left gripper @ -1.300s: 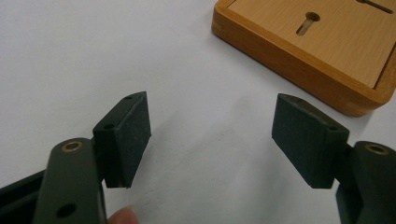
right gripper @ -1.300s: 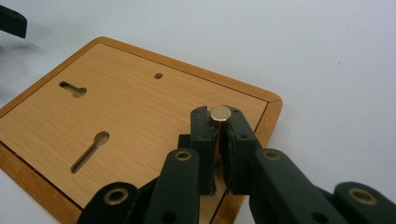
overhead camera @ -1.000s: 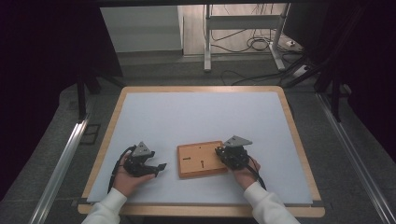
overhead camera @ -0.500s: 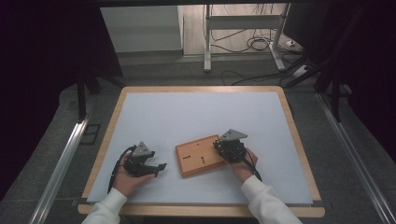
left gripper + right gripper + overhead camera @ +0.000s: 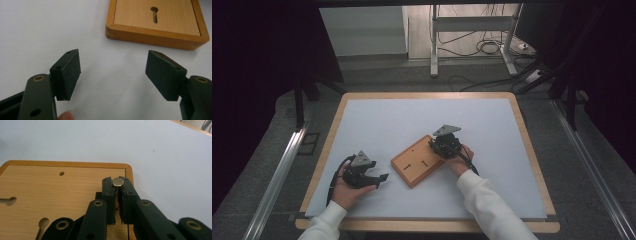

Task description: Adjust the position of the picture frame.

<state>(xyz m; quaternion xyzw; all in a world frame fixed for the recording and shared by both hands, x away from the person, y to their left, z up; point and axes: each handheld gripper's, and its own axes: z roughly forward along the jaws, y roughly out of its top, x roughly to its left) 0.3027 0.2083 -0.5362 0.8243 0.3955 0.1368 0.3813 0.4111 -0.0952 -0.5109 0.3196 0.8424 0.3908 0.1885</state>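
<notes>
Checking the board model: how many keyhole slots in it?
2, both in the wooden board: one at the left edge of the right gripper view, one at its bottom. None looks hidden.

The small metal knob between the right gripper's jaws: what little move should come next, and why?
Probably keep the right gripper shut on the metal knob and pull gently: the wooden board lies skewed, and the open left gripper rests beside it.

Wood-rimmed white table, grey floor beyond (cables trailing), dark surroundings.
</notes>
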